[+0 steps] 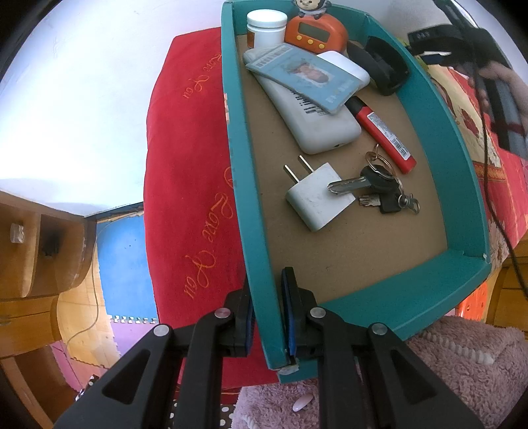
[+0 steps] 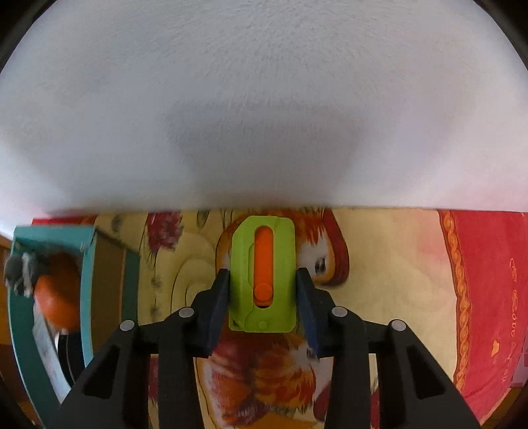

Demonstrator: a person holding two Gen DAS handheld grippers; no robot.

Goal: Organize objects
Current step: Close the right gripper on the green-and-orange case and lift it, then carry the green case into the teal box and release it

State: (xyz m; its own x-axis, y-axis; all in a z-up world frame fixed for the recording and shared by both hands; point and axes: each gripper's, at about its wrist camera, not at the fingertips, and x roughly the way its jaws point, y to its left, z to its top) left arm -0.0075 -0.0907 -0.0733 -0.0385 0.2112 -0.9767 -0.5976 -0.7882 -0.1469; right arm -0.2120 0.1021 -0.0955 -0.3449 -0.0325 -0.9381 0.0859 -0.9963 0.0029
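**Left gripper clamping tray wall, right gripper around green cutter**

Left gripper (image 1: 266, 316) is pinching the near left wall of the teal tray (image 1: 439, 171), one finger outside, one inside, pads pressing on the wall. Inside the tray, nearest first: white plug adapter (image 1: 316, 198) with a key bunch (image 1: 379, 188) lying partly on it, then a red lighter (image 1: 386, 138), a white power bank (image 1: 316, 122) with a blue ID card (image 1: 307, 79) resting on top, a black band (image 1: 386, 66) by the far right wall, and at the far end a white jar (image 1: 266, 28) beside an orange timer (image 1: 315, 33). Tray is sitting on a red pillow (image 1: 184, 165) and a pink fuzzy blanket (image 1: 462, 356).

Right gripper (image 2: 263, 300) is straddling a green utility cutter (image 2: 263, 274) with an orange slider, lying on the patterned bedspread (image 2: 396, 257). Left pad is touching the cutter's edge; a thin gap seems to be showing at the right pad, so a firm grip cannot be told. Tray is appearing at far left in this view, blurred.
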